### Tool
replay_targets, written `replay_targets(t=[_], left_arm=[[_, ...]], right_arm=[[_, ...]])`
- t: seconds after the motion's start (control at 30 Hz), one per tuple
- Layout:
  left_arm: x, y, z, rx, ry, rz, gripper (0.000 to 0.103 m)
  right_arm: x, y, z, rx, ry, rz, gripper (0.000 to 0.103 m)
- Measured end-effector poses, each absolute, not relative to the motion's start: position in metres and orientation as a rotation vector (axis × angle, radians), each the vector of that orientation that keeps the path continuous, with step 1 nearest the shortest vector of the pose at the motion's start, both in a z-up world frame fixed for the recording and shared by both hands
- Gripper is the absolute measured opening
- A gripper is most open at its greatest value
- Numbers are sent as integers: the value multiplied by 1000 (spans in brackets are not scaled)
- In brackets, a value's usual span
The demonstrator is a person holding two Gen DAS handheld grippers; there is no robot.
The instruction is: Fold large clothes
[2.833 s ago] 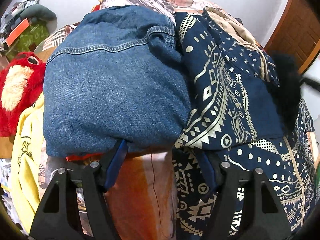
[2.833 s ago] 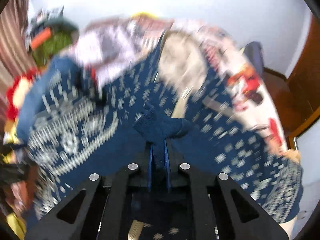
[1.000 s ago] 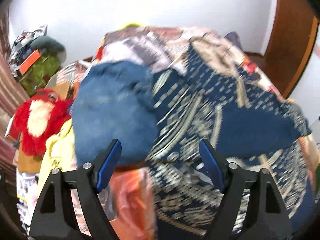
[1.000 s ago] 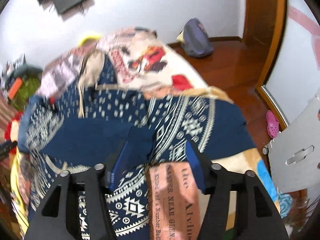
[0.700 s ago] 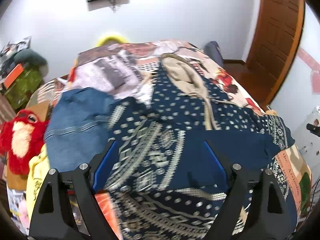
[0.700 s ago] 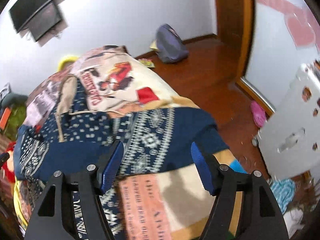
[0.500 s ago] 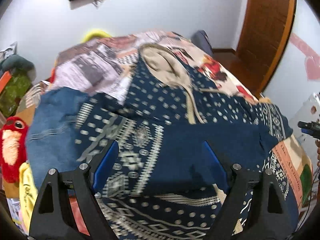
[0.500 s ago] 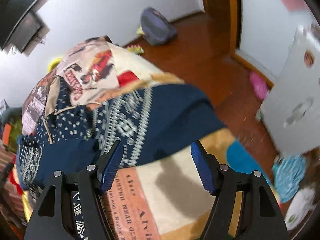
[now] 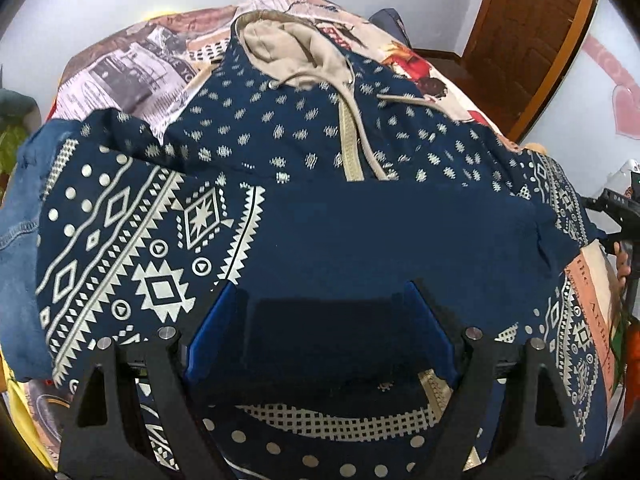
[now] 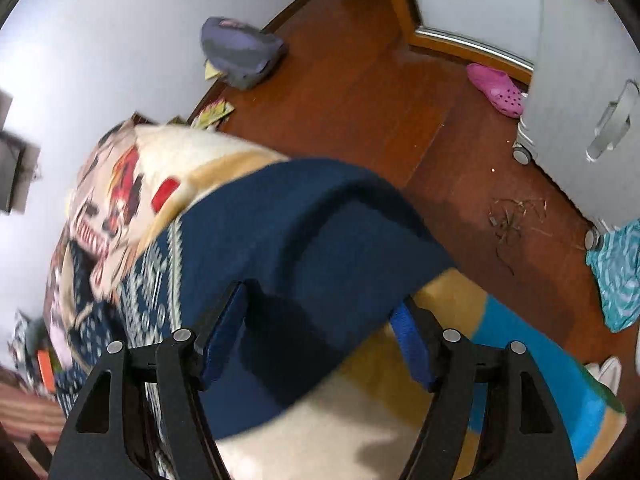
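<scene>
Hoodie (image 9: 392, 240) spread on bed (image 10: 400, 440) | left gripper (image 9: 320, 300) agape, empty | right gripper (image 10: 320, 312) just widened over sleeve (image 10: 320, 220), unclamped | advice: pinch sleeve edge squarely, fold inward.

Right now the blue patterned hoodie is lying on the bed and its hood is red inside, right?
Not quite. The hoodie lies on the bed, but its hood is beige inside, not red. The left wrist view shows it.

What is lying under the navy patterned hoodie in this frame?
The navy patterned hoodie lies on a bed blanket with printed pictures; its left sleeve overlaps a folded denim garment. Whatever lies beneath its middle is covered.
</scene>
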State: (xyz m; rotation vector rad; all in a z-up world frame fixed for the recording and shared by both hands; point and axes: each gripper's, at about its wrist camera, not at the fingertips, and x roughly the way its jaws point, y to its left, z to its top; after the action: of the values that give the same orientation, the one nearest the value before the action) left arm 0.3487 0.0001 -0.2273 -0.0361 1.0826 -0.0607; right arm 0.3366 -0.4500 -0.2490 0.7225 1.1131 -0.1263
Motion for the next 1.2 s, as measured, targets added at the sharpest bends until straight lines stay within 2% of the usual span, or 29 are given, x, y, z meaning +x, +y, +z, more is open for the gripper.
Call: replay_targets(t=[0.1,0.13,0.17,0.2,0.27,0.3,0.67,0.8,0.97,1.2], left_arm=[[349,4,-232,-49,1087,-40,85],[349,6,-233,-58,1088,-39,85],[348,8,-233,-67,1088,-36,85],[348,9,-233,-72,1088,-33,85],[346,11,-232,-67,1085,-25,85],[345,11,-231,-58,1082,-22,85],[322,11,-199,34,999,5,85],[314,16,-183,31,965,16,85],[305,24,-173,5,949,23,85],[284,36,-175,11,962,30,85]], right_arm=[[346,-450,-250,709,1091,-179,66],[349,-449,-250,691,1087,-197,59],[352,-447,-248,667,1080,-217,46],[355,-445,-245,648,1079,-228,38],[361,-441,-236,612,1081,-227,13],[363,-439,-230,592,1076,-231,10],[333,-350,-89,272,792,56,7],[319,-302,-62,210,734,219,7],[313,-235,-75,162,822,440,7],[311,-154,-159,84,1084,531,8]])
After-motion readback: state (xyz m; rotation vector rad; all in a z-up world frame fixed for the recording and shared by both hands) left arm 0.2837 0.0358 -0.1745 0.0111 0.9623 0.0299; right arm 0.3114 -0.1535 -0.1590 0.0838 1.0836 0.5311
